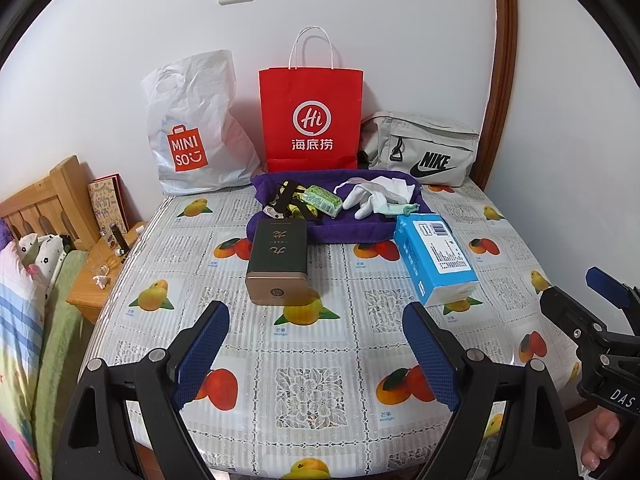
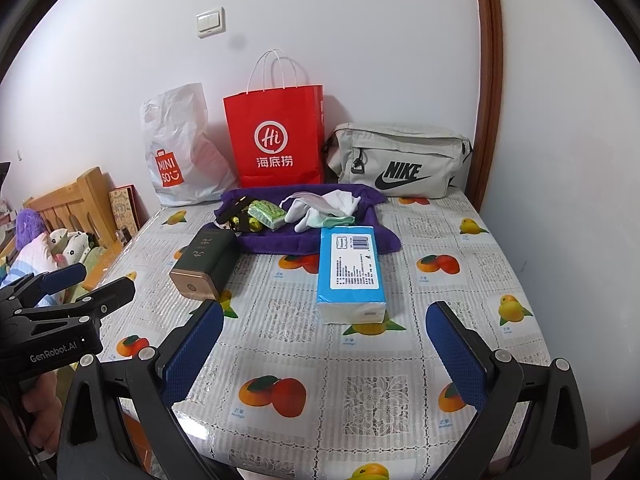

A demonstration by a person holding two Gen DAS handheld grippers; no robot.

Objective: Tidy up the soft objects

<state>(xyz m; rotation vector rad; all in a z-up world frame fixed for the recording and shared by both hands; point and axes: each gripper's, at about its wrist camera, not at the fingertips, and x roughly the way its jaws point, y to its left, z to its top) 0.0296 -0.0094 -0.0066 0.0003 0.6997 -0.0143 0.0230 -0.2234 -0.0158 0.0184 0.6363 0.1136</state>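
Both tongs hover wide over the counter, holding nothing.

Left tongs point(image 1: 316, 354) and right tongs point(image 2: 324, 354) tilt down at lower frame over the fruit-print counter point(image 1: 304, 384). Frame centre: purple towel point(image 1: 340, 230) bearing white gloves point(image 1: 370, 198); blue tissue pack point(image 2: 352, 272) and dark tin point(image 1: 278, 264) just before it. White wall behind.
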